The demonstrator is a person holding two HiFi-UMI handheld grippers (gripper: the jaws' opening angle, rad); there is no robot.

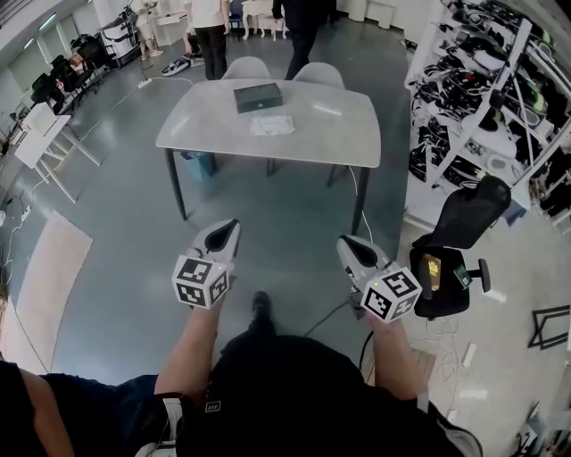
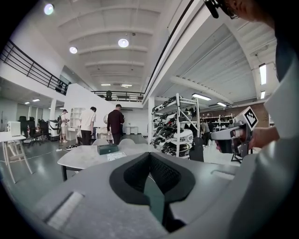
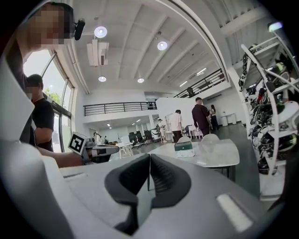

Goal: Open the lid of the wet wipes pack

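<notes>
The wet wipes pack lies flat and white on the grey table, just in front of a dark green box. Both are several steps away from me. My left gripper and right gripper are held out side by side above the floor, short of the table, each shut with nothing between its jaws. In the left gripper view the pack and box show small beyond the left gripper. The right gripper view shows the pack past the right gripper.
Two pale chairs stand behind the table and people stand beyond them. Shelving full of gear lines the right side, with a black office chair near my right gripper. White folding tables stand at the left, and a blue bin sits under the table.
</notes>
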